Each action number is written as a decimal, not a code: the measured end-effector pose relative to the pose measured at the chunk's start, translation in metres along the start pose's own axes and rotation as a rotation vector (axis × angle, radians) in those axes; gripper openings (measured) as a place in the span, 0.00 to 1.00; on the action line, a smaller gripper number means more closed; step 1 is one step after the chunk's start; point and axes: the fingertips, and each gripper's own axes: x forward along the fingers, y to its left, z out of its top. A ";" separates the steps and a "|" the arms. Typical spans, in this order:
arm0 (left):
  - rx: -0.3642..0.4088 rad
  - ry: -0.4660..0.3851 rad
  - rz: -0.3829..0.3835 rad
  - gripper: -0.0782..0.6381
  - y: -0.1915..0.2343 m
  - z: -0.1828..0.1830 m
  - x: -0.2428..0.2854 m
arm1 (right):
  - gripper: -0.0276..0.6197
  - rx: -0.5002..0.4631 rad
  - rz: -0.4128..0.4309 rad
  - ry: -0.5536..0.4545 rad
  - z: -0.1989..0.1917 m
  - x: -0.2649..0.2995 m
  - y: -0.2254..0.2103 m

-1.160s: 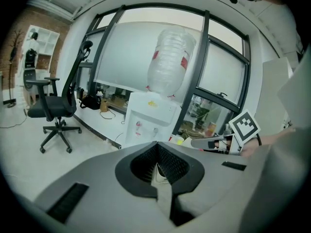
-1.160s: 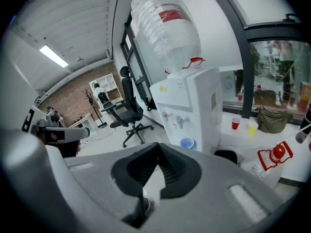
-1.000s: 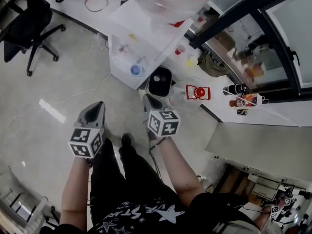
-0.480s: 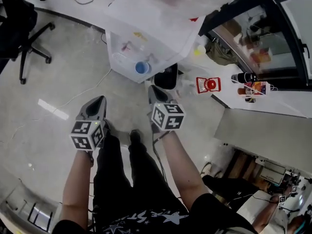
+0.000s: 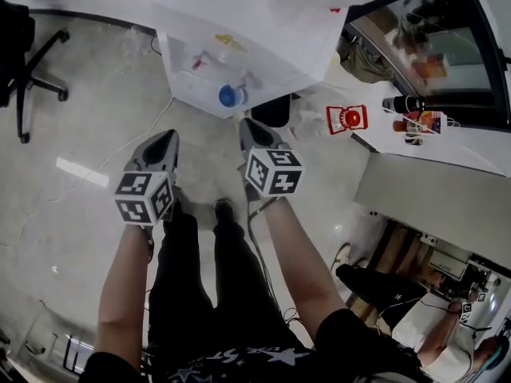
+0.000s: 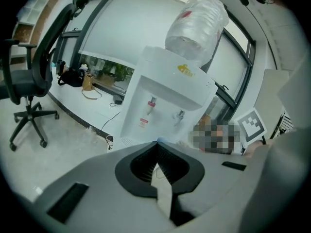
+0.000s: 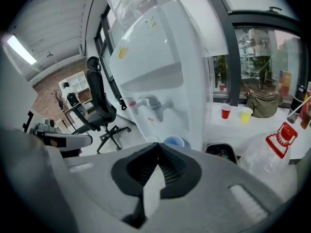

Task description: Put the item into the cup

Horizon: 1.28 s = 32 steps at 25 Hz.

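1. Straight ahead of the person, a water dispenser [image 5: 239,46] is faced, and a blue cup [image 5: 231,96] is seen standing upright on its tray, under the taps.
2. The left tongs [image 6: 156,147] are shown pressed together tip to tip, with nothing caught between them.
3. The right tongs [image 7: 157,147] are closed just the same, and nothing is carried there either.
4. Both pairs are held out over the floor [image 5: 80,134], pointing towards the dispenser.
5. Here is the relation that counts: the blue cup lies just beyond the right tongs' tip and a touch to its left, while the left tongs are set well apart to the side. The right hand is judged the nearer by a clear margin.
6. No item is held, and which thing is meant as the item cannot be told. To the right, a red cup [image 7: 226,111] and a yellow cup [image 7: 246,114] are seen on a white bench [image 7: 218,125], a black bin [image 5: 275,112] sits beside the dispenser, and a clear bottle with a red cap [image 7: 265,154] lies near it.
7. A pick-up is judged to be needed first, before anything can be dropped into a cup.
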 end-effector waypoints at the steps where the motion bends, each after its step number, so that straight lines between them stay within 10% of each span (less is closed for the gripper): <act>1: 0.006 0.005 -0.008 0.12 0.000 0.001 0.004 | 0.05 0.008 -0.006 -0.004 0.001 0.004 -0.002; 32: 0.004 0.120 -0.059 0.12 0.044 -0.022 0.072 | 0.05 0.064 -0.107 0.015 -0.003 0.109 -0.038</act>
